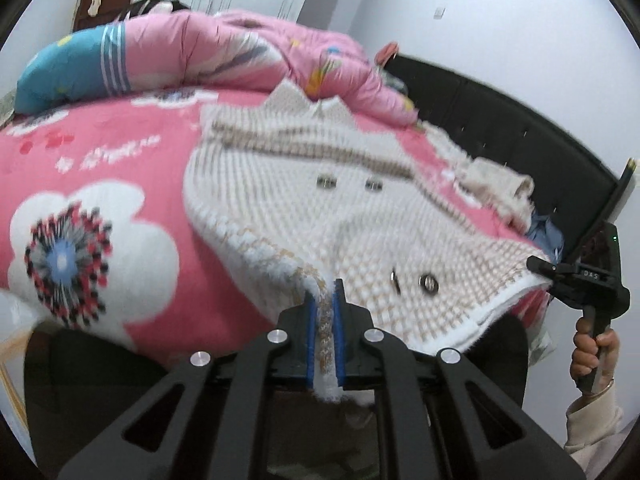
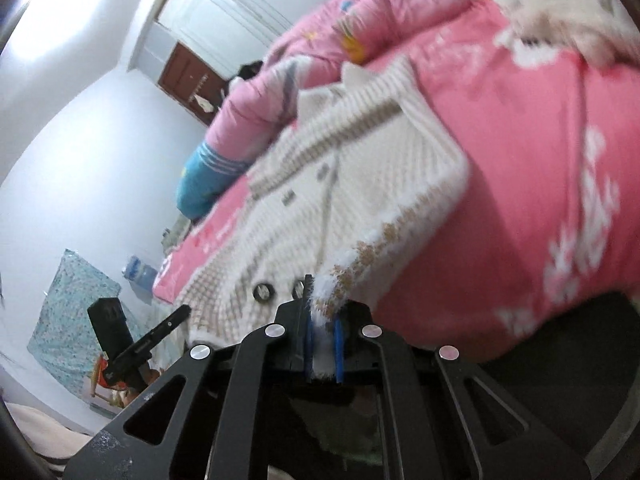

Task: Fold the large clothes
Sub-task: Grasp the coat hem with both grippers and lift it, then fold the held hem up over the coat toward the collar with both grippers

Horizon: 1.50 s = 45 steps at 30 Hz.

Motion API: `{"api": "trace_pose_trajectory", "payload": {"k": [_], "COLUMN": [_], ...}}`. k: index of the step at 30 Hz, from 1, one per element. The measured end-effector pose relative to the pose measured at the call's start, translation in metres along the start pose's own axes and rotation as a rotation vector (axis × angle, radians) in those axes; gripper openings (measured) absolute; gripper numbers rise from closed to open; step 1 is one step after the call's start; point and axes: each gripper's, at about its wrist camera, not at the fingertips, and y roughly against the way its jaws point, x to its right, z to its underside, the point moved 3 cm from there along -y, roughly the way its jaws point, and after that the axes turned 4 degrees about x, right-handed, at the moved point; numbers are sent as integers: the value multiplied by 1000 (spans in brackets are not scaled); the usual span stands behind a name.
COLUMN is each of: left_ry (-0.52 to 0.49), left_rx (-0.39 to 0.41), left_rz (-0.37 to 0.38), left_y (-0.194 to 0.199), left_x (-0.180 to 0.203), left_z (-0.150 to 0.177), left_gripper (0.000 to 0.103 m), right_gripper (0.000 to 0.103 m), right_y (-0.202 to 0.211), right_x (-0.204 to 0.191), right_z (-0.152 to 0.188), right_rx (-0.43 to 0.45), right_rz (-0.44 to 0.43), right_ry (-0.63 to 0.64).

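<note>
A cream and tan knitted cardigan [image 1: 340, 200] with dark round buttons lies spread on the pink flowered bed sheet [image 1: 120, 168]. My left gripper [image 1: 325, 300] is shut on the cardigan's fuzzy white hem, which runs between the blue pads [image 1: 311, 320]. My right gripper [image 2: 322, 312] is shut on the other corner of the same hem of the cardigan [image 2: 352, 168]. The near edge of the cardigan hangs lifted off the bed. At the right edge of the left wrist view the right gripper [image 1: 548, 270] grips that corner, with a hand [image 1: 596, 352] on its handle. The left gripper's body [image 2: 120, 340] shows at the lower left of the right wrist view.
A bunched pink quilt [image 1: 224, 52] with a blue end lies along the far side of the bed. A black headboard [image 1: 500, 108] stands at the right. More cream clothing [image 1: 496, 188] is piled by it. White walls and a brown door [image 2: 188, 80] stand behind.
</note>
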Motion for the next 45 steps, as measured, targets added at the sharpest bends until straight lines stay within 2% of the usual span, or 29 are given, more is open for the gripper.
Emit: {"api": "trace_pose_trajectory", "payload": {"k": [6, 9, 17, 21, 23, 24, 25, 26, 27, 29, 30, 31, 35, 38, 42, 45], "left_ry": [30, 61, 151, 192, 211, 222, 249, 268, 287, 291, 289, 291, 306, 267, 204, 206], "left_rx": [119, 142, 100, 63, 18, -13, -63, -95, -116, -87, -59, -38, 3, 6, -42, -94], "left_rz": [-22, -45, -68, -70, -63, -60, -50, -38, -23, -26, -40, -47, -46, -22, 95, 140], "left_y": [-5, -12, -70, -110, -132, -141, -153, -159, -163, -157, -150, -144, -121, -102, -75, -72], "left_x": [-16, -32, -79, -102, -112, -116, -122, -125, -130, -135, -139, -142, -151, -139, -100, -81], "left_z": [-48, -67, -108, -122, -126, -127, -127, -126, -126, -128, -130, -132, -138, -130, -90, -57], "left_gripper": [7, 7, 7, 11, 16, 22, 31, 36, 42, 53, 65, 68, 68, 68, 68, 68], "right_gripper": [6, 6, 6, 9, 16, 26, 45, 51, 52, 63, 76, 82, 82, 83, 84, 84], "right_y": [-14, -33, -80, -123, -150, -158, -164, -168, -166, -157, -152, -144, -114, -84, -48, -38], "right_x": [-12, -10, 20, 54, 78, 87, 95, 101, 102, 98, 95, 92, 85, 78, 74, 81], "right_z": [-56, -85, -135, -150, -150, -149, -147, -144, -143, -143, -144, -144, -141, -127, -91, -61], "right_rx": [66, 86, 95, 39, -35, -62, -88, -101, -99, -83, -72, -57, -37, -18, -22, -50], "right_rz": [-13, -19, 19, 80, 106, 111, 124, 117, 99, 72, 71, 83, 89, 82, 88, 78], "right_ry": [40, 21, -40, -98, -154, -178, -201, -220, -227, -211, -198, -174, -150, -131, -135, -191]}}
